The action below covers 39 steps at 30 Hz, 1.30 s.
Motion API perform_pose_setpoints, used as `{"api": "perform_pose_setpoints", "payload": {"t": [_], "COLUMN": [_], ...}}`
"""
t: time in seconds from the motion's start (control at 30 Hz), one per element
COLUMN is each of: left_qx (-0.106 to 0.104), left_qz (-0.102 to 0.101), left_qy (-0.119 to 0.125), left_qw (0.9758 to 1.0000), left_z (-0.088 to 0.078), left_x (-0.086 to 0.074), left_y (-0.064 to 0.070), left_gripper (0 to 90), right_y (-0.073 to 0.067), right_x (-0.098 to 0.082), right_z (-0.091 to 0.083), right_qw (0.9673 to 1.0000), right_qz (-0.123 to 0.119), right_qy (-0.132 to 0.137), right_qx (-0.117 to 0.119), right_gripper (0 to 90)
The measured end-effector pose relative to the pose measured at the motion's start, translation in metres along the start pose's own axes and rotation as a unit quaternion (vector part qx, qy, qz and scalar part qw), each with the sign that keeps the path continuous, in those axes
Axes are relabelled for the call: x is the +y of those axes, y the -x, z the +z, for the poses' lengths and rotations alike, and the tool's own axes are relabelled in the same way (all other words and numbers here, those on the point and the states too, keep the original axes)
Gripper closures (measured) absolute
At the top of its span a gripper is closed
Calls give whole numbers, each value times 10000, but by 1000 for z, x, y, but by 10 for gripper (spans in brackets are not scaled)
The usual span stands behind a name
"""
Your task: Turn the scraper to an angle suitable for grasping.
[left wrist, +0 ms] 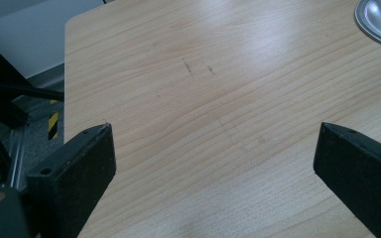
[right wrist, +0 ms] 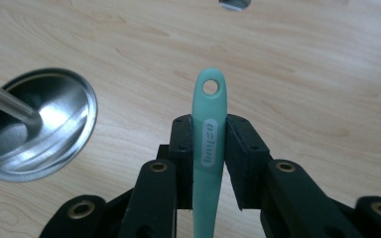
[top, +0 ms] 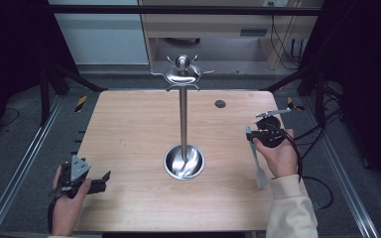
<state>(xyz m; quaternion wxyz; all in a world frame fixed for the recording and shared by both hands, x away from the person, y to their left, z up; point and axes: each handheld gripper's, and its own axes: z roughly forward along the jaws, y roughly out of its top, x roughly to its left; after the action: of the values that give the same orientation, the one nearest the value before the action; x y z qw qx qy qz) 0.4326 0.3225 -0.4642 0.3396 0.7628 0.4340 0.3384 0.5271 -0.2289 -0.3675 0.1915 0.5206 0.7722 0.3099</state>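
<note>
Stand (top: 183,116) mid-table (top: 129,124), spatula (top: 256,158) to its right

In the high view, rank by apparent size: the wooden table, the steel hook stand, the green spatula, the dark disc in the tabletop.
1. wooden table
2. steel hook stand
3. green spatula, held by the right gripper and raised nearer the camera, which may enlarge it
4. dark disc

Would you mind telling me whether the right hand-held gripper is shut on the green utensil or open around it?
Shut on it: the right hand-held gripper presses both pads against the green utensil handle, whose hanging hole sticks out beyond them.
</note>
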Motion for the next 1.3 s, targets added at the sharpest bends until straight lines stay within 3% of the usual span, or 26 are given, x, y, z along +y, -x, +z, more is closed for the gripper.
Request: {"api": "perform_pose_setpoints", "payload": {"t": [0.43,0.67,1.1,1.3], "left_qx": [-7,0,10,62], "left_qz": [-30,-36,-32,-83], "left_qy": [-13,21,20,58], "left_qw": [10000,10000,10000,9999], "left_z": [1,-1,-3,-4], "left_x": [-1,-1,-1,-2], "left_y": [-1,-1,-3,-5], "left_gripper": [26,26,26,26], "right_y": [-14,-25,-40,-52], "right_x": [16,24,30,35], "right_z": [-45,-71,-94,-105], "right_qw": [9967,9897,9804,9741], "right_qz": [-223,-431,-589,-765], "right_qy": [768,1332,1823,2048], "right_qx": [154,314,467,580], "right_gripper": [745,745,744,744]}}
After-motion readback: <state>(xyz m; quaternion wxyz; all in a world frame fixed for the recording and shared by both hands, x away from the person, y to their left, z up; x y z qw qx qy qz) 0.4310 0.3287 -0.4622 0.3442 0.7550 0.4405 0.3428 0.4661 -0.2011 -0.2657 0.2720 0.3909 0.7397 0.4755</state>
